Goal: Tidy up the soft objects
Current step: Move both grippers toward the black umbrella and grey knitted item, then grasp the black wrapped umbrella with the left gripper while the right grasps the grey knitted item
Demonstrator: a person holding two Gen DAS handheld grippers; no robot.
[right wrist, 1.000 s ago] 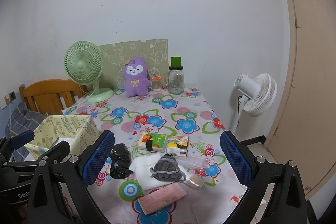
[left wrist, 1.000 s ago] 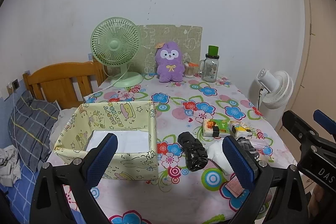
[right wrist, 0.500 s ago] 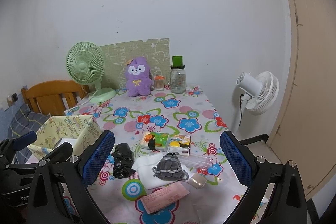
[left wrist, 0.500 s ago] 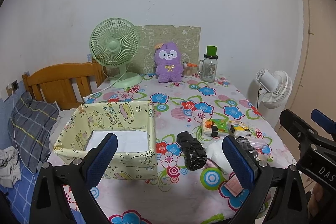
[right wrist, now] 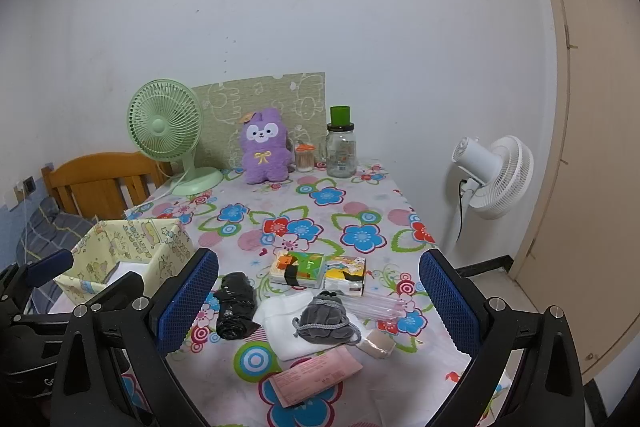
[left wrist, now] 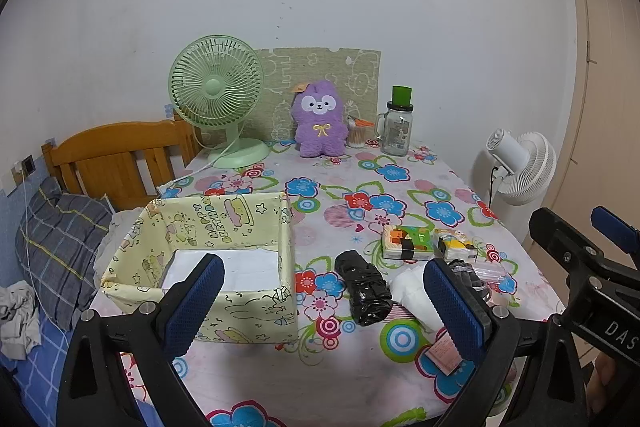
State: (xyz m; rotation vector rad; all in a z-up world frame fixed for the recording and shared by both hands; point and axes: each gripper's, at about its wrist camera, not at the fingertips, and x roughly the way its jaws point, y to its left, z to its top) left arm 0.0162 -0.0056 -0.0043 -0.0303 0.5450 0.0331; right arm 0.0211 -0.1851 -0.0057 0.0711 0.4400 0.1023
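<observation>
My left gripper (left wrist: 320, 301) and right gripper (right wrist: 320, 301) hang with jaws wide apart, holding nothing. The yellow box (left wrist: 212, 223) sits at the table's left edge; black bag (right wrist: 235, 301), white cloth (right wrist: 282, 323), gray pouch (right wrist: 326, 319) lie near the front edge. I should squeeze the pouch's middle gently

Your left gripper (left wrist: 324, 301): jaws spread wide, nothing between blue pads (left wrist: 194, 303), held level above near table edge. Your right gripper (right wrist: 318, 301): jaws equally wide apart, empty, blue pads (right wrist: 448, 303) facing each other, same height. Grippers side by side, close, left one visible at lower left of right wrist view. Sliver of your hand (left wrist: 600, 383) visible under right gripper's body, bottom right corner of left wrist view.
</observation>
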